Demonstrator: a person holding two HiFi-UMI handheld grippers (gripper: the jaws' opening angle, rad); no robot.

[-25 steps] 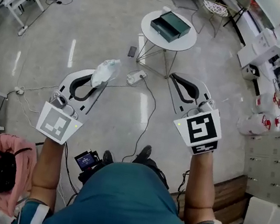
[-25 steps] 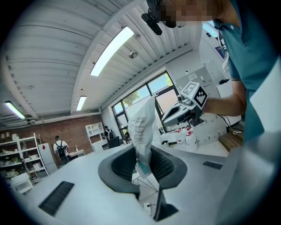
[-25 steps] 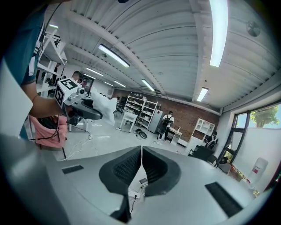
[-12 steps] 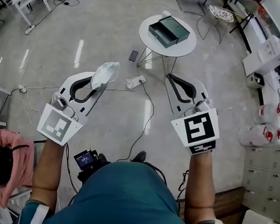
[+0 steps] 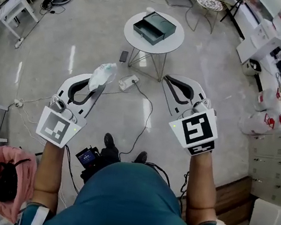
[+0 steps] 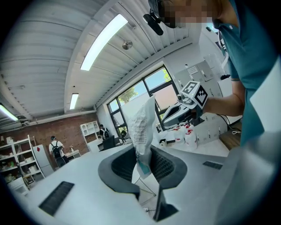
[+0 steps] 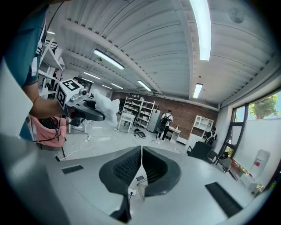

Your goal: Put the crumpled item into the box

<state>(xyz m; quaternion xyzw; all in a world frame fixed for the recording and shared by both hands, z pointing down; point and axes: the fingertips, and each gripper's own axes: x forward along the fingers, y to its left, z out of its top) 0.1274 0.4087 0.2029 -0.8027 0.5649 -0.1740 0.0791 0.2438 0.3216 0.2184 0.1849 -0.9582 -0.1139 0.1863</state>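
A crumpled white plastic wrapper (image 5: 102, 73) sticks up from my left gripper (image 5: 93, 82), which is shut on it; in the left gripper view the wrapper (image 6: 142, 127) shows a barcode and stands between the dark pads. My right gripper (image 5: 168, 81) is shut with nothing in it, its jaws (image 7: 141, 165) meeting tip to tip. Ahead, a dark green open box (image 5: 154, 27) rests on a small round white table (image 5: 171, 37). Both grippers hang in the air well short of the table.
A power strip (image 5: 128, 82) with cables and a dark phone (image 5: 123, 56) lie on the floor before the table. White jugs (image 5: 259, 123) and cabinets stand at right, a pink-draped stool (image 5: 7, 175) at lower left, shelving at far left.
The view has advanced toward the table; the table and box sit slightly left of where they were. Both grippers keep their hold and posture.
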